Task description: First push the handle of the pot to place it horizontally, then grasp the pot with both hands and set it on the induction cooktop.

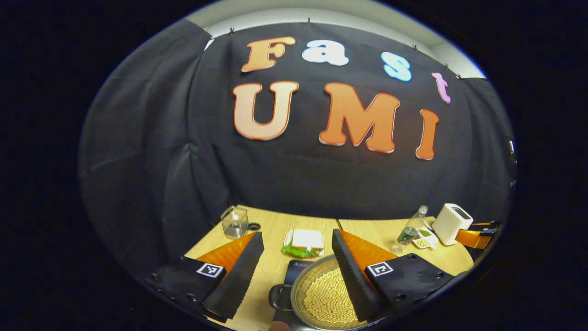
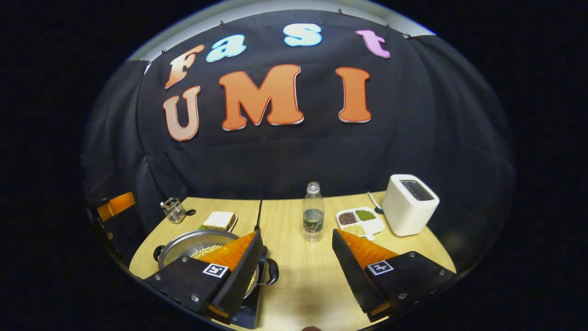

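Observation:
A steel pot [image 1: 321,299] full of pale beans rests on a black induction cooktop [image 1: 294,269] near the table's front edge. One black loop handle [image 1: 274,296] sticks out to its left. My left gripper [image 1: 297,236] is open above it, and its right finger covers part of the pot. In the right gripper view the pot [image 2: 193,243] lies low on the left on the cooktop [image 2: 245,315], with a loop handle [image 2: 272,271] on each side. My right gripper [image 2: 296,233] is open and holds nothing. Its left finger hides part of the pot.
On the wooden table [image 2: 298,280] stand a water bottle [image 2: 313,218], a white toaster [image 2: 409,204], a divided dish of grains [image 2: 360,220], a sandwich on a plate [image 1: 303,243] and a glass jar [image 1: 235,222]. Black cloth walls close the back.

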`<state>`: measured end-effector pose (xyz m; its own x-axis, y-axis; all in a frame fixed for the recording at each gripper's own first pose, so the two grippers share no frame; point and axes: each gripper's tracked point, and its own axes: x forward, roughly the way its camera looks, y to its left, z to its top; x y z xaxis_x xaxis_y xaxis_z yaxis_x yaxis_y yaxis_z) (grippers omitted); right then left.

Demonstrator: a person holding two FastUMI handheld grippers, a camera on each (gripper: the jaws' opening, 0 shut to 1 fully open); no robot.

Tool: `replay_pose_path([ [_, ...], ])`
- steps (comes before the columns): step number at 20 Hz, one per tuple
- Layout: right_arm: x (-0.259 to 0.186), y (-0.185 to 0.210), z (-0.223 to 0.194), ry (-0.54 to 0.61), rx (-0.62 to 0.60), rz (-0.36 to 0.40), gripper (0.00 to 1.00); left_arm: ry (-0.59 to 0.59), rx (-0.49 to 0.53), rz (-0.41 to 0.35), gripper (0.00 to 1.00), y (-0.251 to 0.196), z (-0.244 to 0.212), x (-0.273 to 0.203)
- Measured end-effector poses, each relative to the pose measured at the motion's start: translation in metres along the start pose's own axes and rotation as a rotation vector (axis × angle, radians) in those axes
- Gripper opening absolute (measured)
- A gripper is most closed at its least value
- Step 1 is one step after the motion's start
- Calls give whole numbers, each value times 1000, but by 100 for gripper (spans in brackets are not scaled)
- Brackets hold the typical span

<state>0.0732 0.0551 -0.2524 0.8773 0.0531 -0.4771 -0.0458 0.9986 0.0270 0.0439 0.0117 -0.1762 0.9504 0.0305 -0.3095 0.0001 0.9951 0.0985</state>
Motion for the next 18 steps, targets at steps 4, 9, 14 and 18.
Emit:
replay_pose_path([
  [4,-49,-42,64,-137,-21,-54,94,-117,5,-19,98,-5,72,-40],
  [9,-101,-78,114,-256,-37,-98,94,-233,-9,-18,99,1,137,-85],
  [14,-128,-101,126,-287,-5,-96,94,-283,-33,23,99,14,160,-107],
  [18,-137,-110,133,-310,4,-114,94,-270,-78,-10,96,-1,152,-110],
])
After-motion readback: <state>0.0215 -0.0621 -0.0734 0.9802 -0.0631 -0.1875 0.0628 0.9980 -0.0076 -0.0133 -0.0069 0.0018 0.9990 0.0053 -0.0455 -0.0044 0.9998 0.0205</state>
